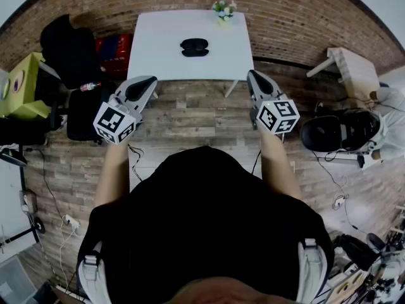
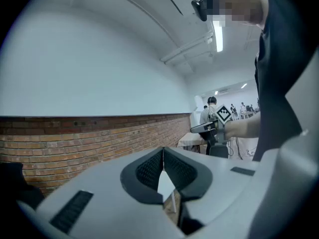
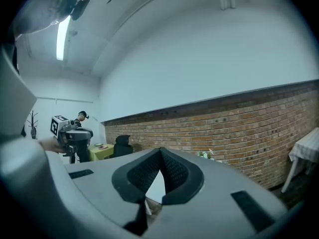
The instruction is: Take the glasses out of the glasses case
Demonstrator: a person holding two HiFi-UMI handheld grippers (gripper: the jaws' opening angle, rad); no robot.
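Both forearms (image 1: 115, 170) reach forward from the torso, elbows bent. The left gripper (image 1: 144, 85) and the right gripper (image 1: 255, 79) are held level with each other and well apart, tips pointing ahead and angled slightly inward. The left fingers (image 2: 148, 169) meet at their tips, as do the right fingers (image 3: 175, 172), with nothing between them.

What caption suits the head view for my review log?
Person holds the left gripper and right gripper, both shut and empty, short of a white rectangular table bearing a black oval glasses case.
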